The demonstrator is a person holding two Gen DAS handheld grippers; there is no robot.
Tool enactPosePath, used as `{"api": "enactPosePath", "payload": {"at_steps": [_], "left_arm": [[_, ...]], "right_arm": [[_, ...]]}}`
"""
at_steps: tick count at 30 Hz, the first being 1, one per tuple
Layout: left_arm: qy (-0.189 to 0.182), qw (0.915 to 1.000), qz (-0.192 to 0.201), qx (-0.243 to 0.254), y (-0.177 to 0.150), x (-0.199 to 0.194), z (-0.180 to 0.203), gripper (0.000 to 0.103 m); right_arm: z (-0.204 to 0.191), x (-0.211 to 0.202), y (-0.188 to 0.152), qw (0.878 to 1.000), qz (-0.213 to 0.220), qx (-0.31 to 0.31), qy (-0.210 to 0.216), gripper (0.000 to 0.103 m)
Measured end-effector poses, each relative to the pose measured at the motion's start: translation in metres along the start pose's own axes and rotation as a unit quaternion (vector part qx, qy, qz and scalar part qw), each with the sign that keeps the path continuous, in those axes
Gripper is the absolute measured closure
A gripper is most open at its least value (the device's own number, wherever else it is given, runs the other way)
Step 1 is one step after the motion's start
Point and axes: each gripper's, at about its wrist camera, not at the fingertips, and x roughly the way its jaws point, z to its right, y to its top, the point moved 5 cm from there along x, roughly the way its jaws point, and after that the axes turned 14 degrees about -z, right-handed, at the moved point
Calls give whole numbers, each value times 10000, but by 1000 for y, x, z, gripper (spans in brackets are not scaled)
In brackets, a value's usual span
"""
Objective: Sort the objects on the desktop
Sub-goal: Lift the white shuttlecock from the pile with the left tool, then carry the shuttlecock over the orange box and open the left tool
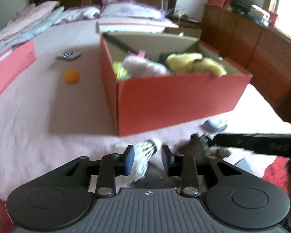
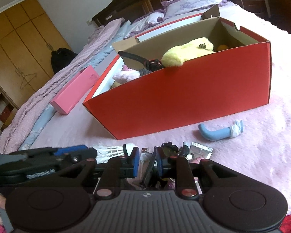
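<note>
The red box [image 1: 176,99] is serving as the landmark, sitting open on the pink fuzzy bedcover [image 1: 38,136]. Out to its left an orange ball [image 1: 72,75] and a small grey object [image 1: 68,56] are lying apart from it. Inside it a pink plush [image 1: 145,66] and a yellow plush [image 1: 196,63] are resting together.

Just in front of the box's near corner, the left gripper [image 1: 147,160] is hovering with its fingers partly parted around a white shuttlecock [image 1: 145,155]; the left pad seems to be brushing the feathers, the right pad standing clear, so nothing is being squeezed. To do this well, I judge it should be centring on the cork end, not the feathers, then closing gently.

Further right along the box's front, the right gripper [image 2: 147,161] is standing narrowly parted over a clutter of small items, a cable plug [image 2: 144,150] and a silvery packet [image 2: 201,150] among them; whether it is pinching anything I cannot tell. A blue curved piece [image 2: 215,133] is lying just beside the box's front wall.
</note>
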Motion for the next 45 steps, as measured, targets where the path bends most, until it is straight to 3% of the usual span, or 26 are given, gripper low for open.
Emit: {"api": "enactPosePath", "payload": {"at_steps": [5,9,11,12,13,20,24,33,40,42,45], "left_arm": [[88,9998,-156,-93,-7,13,-8,56],[-28,9996,-233,-171,-5,26,-14,54],[-137,9993,-270,-232,-4,34,-15,65],[-220,9990,-280,-264,-4,38,-15,76],[-308,9987,-306,-278,-3,40,-15,95],[-583,9982,54,-111,4,18,-4,99],[-864,9955,360,-140,14,-11,2,99],[-1053,9877,1115,296,63,-68,30,99],[-733,9873,1263,627,130,-53,35,99],[-610,9898,1124,628,148,-39,34,96],[-474,9936,951,373,158,-24,29,70]], "right_arm": [[-1,2,-5,9999,-70,-47,-61,71],[-3,6,-8,9998,-160,-43,-89,65],[-4,9,-8,9997,-212,-52,-129,64],[-4,10,-9,9996,-226,-63,-151,64],[-5,10,-9,9995,-239,-75,-173,64],[-4,12,-10,9993,-270,-89,-247,64],[-4,12,-11,9992,-282,-113,-259,64],[2,5,-15,9994,-229,-88,-246,64],[10,-2,-19,9995,-157,32,-275,62],[12,-4,-20,9995,-124,62,-292,62],[15,-10,-21,9994,-59,95,-329,62]]}}
